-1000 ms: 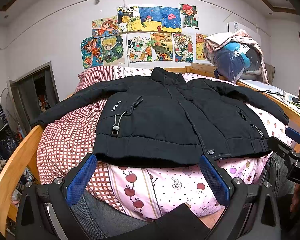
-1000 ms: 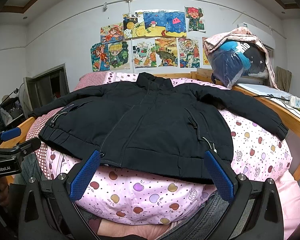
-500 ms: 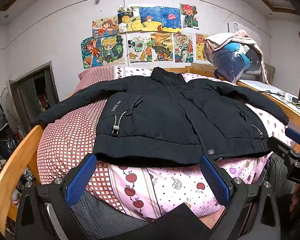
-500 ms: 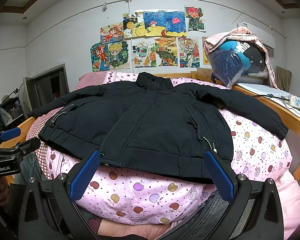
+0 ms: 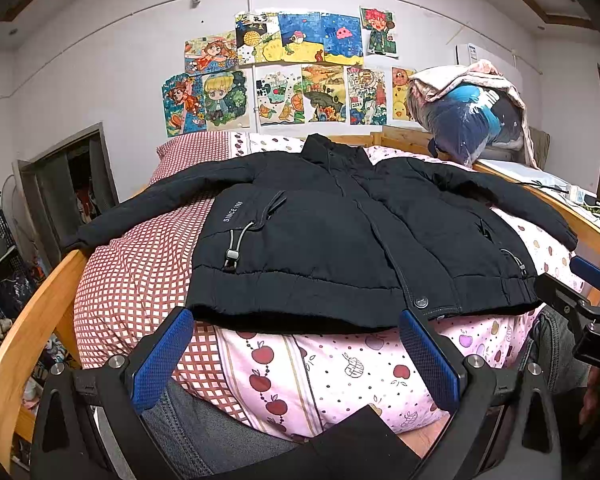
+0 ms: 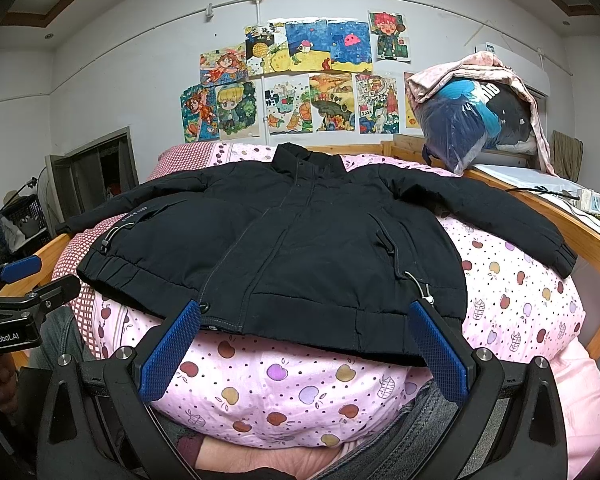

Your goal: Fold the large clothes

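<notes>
Left tool (image 5: 292,354) spread wide, holding nothing, short of the hem. Black jacket (image 5: 340,240) flat on the bed (image 5: 140,280), front up, collar toward 12 o'clock, sleeves out at 9 and 3. Padded, soft, probably light but bulky; best pinched at cuff or hem corner. Right tool (image 6: 302,346) likewise released.

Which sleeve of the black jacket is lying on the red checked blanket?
The jacket's sleeve on the left gripper's side. It stretches over the red checked blanket. The other sleeve lies on the pink cover with little apples.
</notes>
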Demonstrator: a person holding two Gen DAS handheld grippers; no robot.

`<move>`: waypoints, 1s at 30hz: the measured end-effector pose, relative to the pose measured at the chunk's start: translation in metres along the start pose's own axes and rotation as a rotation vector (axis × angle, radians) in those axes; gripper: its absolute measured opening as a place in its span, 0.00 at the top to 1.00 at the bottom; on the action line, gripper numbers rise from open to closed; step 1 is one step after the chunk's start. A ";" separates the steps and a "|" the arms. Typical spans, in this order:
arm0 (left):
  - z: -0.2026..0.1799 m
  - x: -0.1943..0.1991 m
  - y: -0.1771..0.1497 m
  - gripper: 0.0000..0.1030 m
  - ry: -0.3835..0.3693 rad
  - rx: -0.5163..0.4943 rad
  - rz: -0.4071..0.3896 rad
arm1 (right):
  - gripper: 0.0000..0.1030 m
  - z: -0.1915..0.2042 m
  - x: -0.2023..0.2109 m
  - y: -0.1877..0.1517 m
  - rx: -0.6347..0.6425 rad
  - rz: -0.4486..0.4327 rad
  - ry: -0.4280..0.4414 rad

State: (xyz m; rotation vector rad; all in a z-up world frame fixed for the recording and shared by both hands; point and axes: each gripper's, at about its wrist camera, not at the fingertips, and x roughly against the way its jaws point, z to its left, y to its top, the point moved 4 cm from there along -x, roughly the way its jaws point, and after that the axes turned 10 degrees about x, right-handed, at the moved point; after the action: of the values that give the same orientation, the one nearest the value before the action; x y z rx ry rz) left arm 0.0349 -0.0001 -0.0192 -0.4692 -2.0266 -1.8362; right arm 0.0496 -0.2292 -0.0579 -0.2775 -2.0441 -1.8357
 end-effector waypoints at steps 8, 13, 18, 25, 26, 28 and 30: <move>0.000 0.000 0.000 0.00 -0.001 0.000 0.001 | 0.01 0.000 -0.001 0.000 -0.001 0.001 0.001; 0.000 0.000 0.000 0.00 -0.001 0.001 0.001 | 0.01 0.001 -0.001 0.000 -0.001 0.001 0.001; 0.000 0.000 0.000 0.00 0.000 0.001 0.003 | 0.01 0.001 -0.001 0.000 -0.002 0.002 0.001; 0.004 -0.008 -0.001 0.00 0.023 -0.004 0.037 | 0.01 0.004 -0.003 0.002 0.002 0.033 0.004; 0.005 -0.010 0.001 0.00 0.025 -0.001 0.044 | 0.01 0.002 -0.010 0.005 -0.001 0.038 0.014; 0.007 -0.013 0.002 0.00 0.027 0.007 0.057 | 0.01 0.001 -0.010 0.006 -0.006 0.046 0.028; 0.009 -0.021 0.005 0.00 0.029 0.012 0.067 | 0.01 0.000 -0.013 0.006 -0.009 0.060 0.035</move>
State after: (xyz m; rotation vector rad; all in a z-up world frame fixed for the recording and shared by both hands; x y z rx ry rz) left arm 0.0552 0.0089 -0.0252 -0.4979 -1.9782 -1.7802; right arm 0.0636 -0.2271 -0.0576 -0.3031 -1.9832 -1.8021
